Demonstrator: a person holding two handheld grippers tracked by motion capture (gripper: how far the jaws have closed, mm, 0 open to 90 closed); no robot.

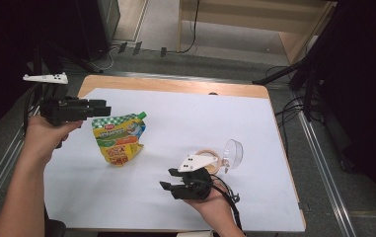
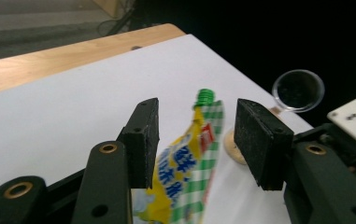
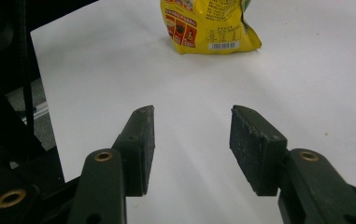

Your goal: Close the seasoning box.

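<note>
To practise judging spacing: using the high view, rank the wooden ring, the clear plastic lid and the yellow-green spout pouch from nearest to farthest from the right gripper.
1. Wooden ring, just beyond the right gripper, partly behind its grey plate.
2. Clear plastic lid, past the ring, standing on edge at its right.
3. Yellow-green spout pouch, far across on the left, by the left gripper.

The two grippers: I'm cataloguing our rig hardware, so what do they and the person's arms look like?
Both the left gripper and the right gripper are black, each with two flat rectangular pads and brass-coloured pivot pins. The right one carries a pale three-cornered plate with dark dots and trails a black cable. The forearms are bare, no sleeves showing.
</note>
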